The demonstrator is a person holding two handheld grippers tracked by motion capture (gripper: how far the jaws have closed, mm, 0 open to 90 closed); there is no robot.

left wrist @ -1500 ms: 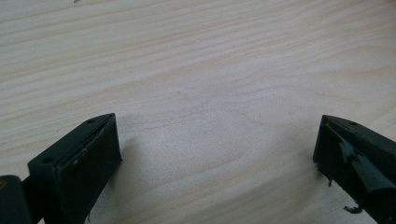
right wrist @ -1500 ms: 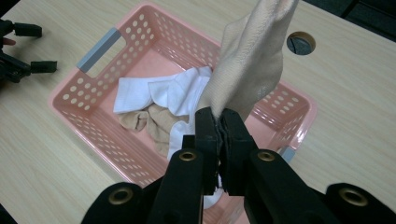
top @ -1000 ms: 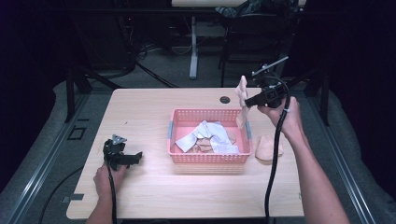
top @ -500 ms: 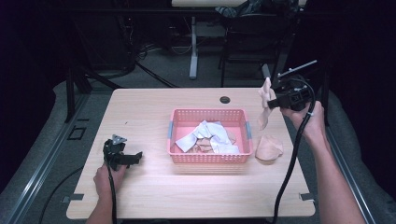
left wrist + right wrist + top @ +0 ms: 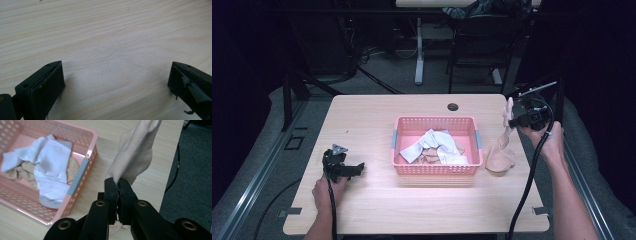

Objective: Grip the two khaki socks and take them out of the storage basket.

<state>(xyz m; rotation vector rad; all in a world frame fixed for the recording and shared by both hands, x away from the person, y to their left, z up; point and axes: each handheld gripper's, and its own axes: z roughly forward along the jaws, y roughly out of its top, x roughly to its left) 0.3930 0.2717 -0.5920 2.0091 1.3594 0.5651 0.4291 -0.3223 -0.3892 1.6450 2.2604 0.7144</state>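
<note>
**Right gripper holding a beige sock beside the pink basket**

The right gripper [image 5: 512, 120] is gripping a beige fabric sock [image 5: 502, 150] at the right end of the pale wooden bench [image 5: 372, 210]. In the right gripper view its two black jaws are pressing together on a fold of the beige fabric sock [image 5: 135, 155], which is rising away from them in that view. In the high view the sock is hanging from the gripper, and its lower part is resting in a heap on the bench, just beside the right wall of the pink perforated plastic basket [image 5: 437, 170]. Inside the basket, white socks [image 5: 434, 145] are lying crumpled over further beige socks [image 5: 17, 173]. A grey handle tab [image 5: 78, 177] is sitting on the basket's near wall, close to the held sock.

The left gripper [image 5: 343, 169] is resting near the left front part of the bench, well apart from the basket. In the left gripper view its jaws are standing wide apart, with bare wood grain [image 5: 110, 50] between them and nothing held.
</note>
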